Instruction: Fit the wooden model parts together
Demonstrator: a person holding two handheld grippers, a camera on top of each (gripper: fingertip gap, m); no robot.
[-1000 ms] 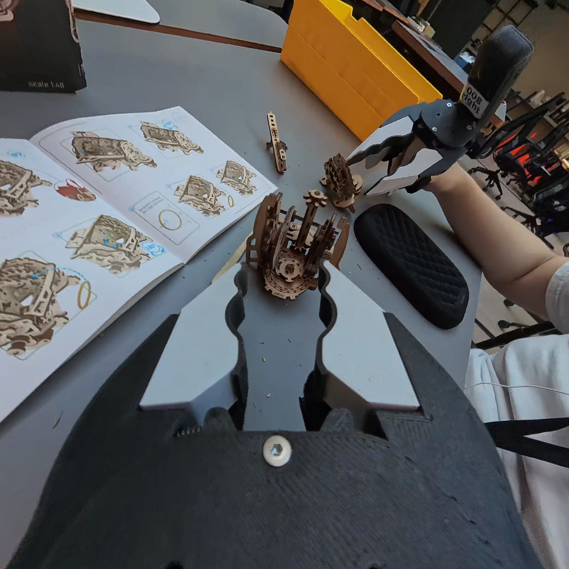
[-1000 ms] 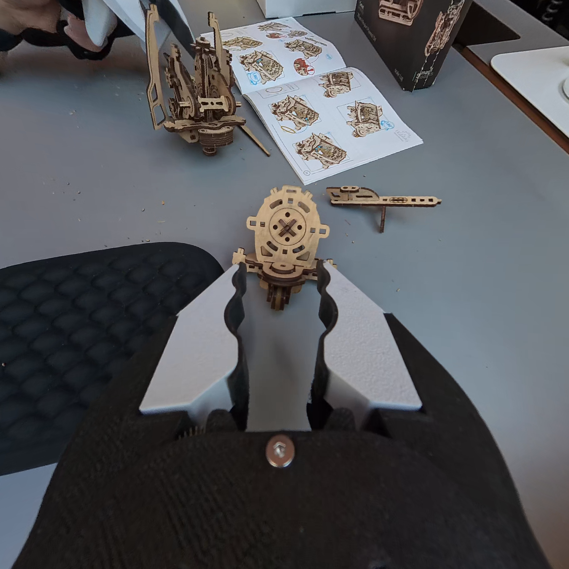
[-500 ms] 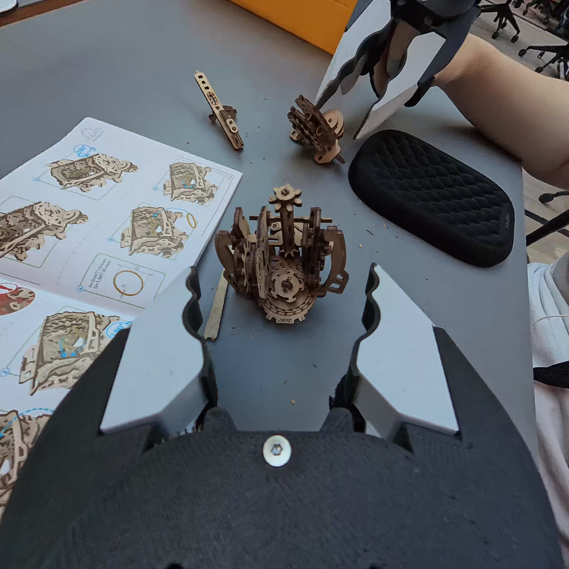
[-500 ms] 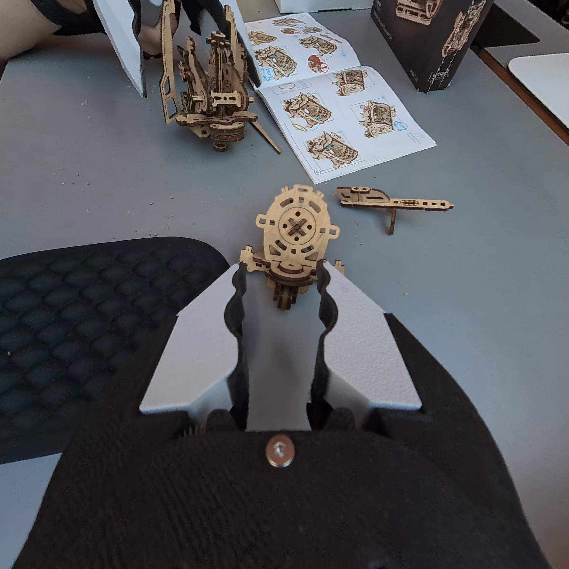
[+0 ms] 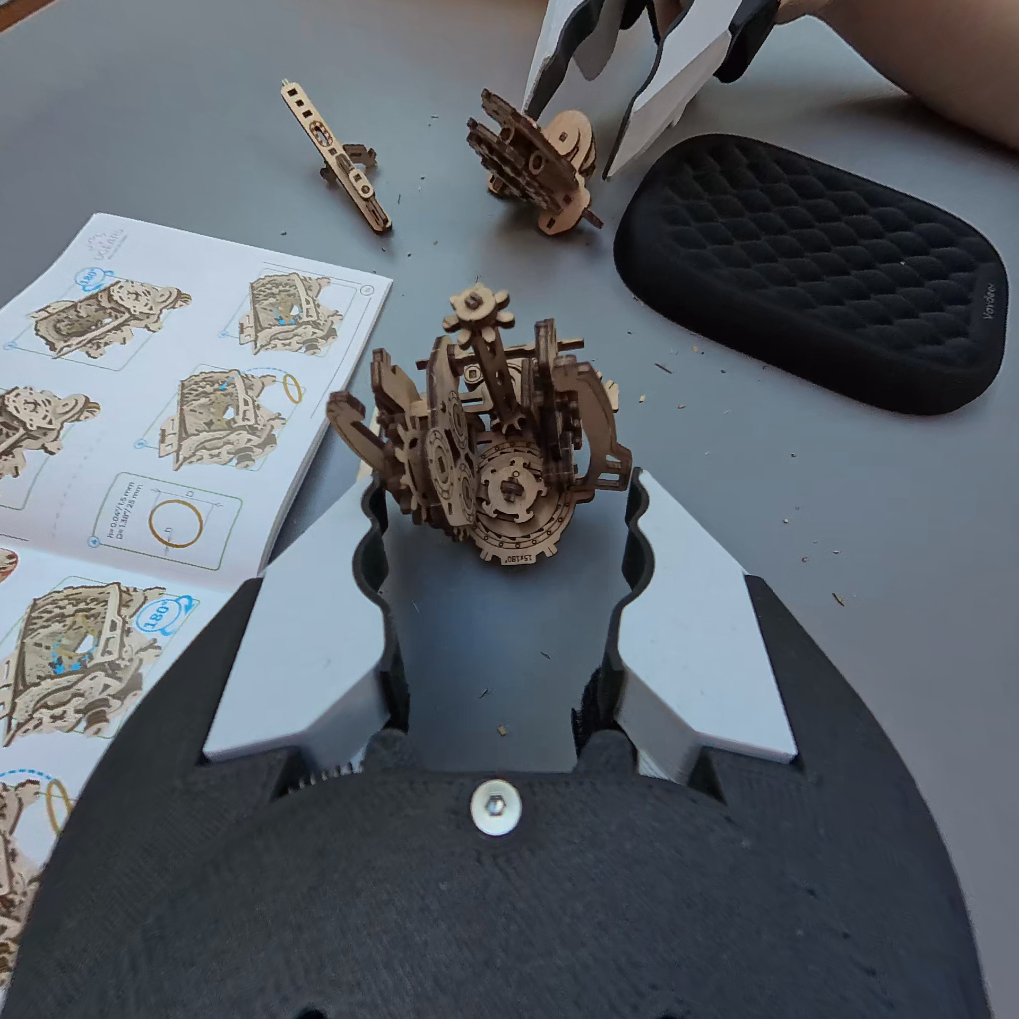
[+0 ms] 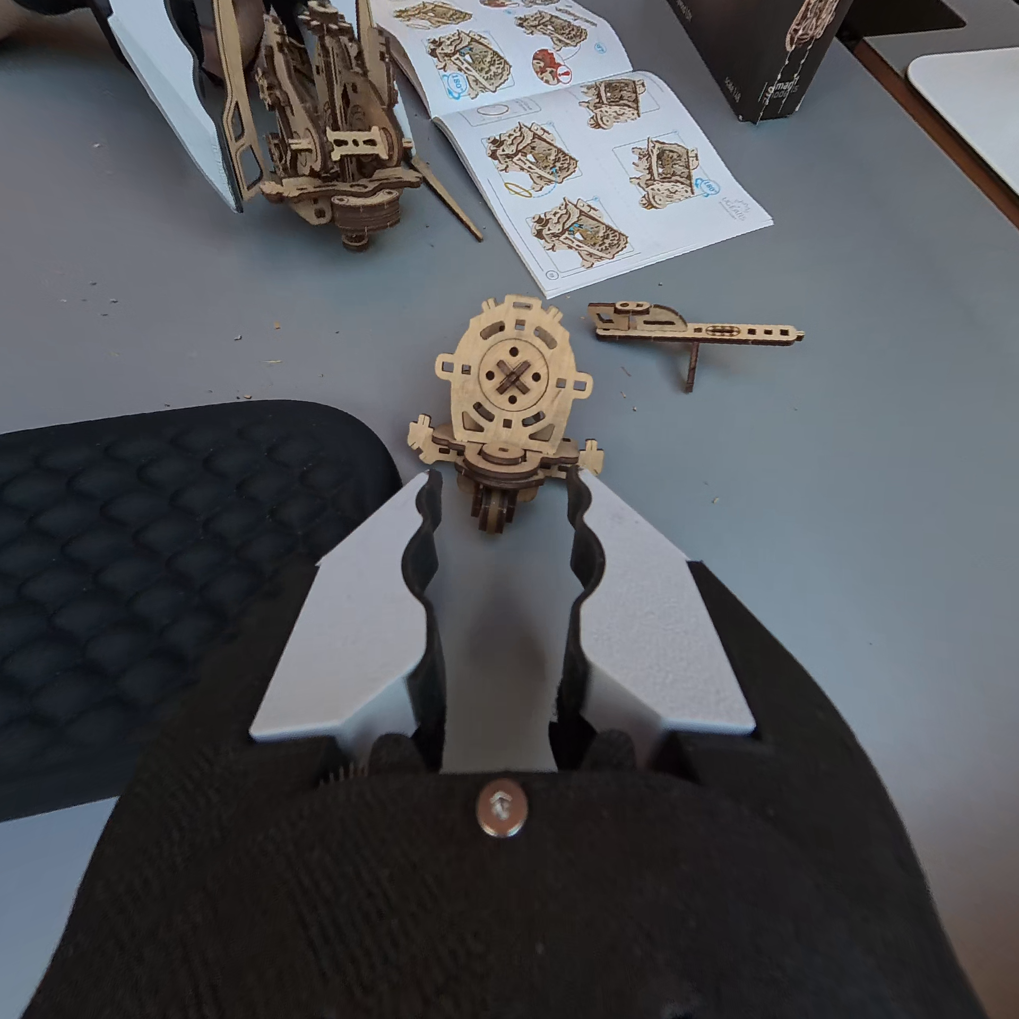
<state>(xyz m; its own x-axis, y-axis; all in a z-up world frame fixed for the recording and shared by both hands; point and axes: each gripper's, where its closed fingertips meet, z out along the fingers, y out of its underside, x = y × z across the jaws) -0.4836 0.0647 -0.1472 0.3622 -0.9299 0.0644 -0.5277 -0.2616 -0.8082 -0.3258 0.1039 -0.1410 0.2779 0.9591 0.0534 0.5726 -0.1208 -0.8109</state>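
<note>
Wooden parts number 3 on the grey table (image 5: 827, 551): a gear model (image 5: 485, 441) between the spread left gripper (image 5: 504, 491), a round piece (image 6: 510, 408) at the parted right gripper (image 6: 502, 485), seemingly untouched, and 1 flat strip (image 6: 700, 333) to its right.

Main gear assembly (image 5: 485, 441): dark-brown laser-cut frame, stacked gears, upright toothed shaft; stands on grey table (image 5: 827, 551) beside booklet edge. Oval-plate subassembly (image 6: 510, 408): pale plate with cross slot, tilted up on tabbed base, near black pad. Slotted lever strip (image 6: 697, 333): lies flat, apart, to its right.
</note>
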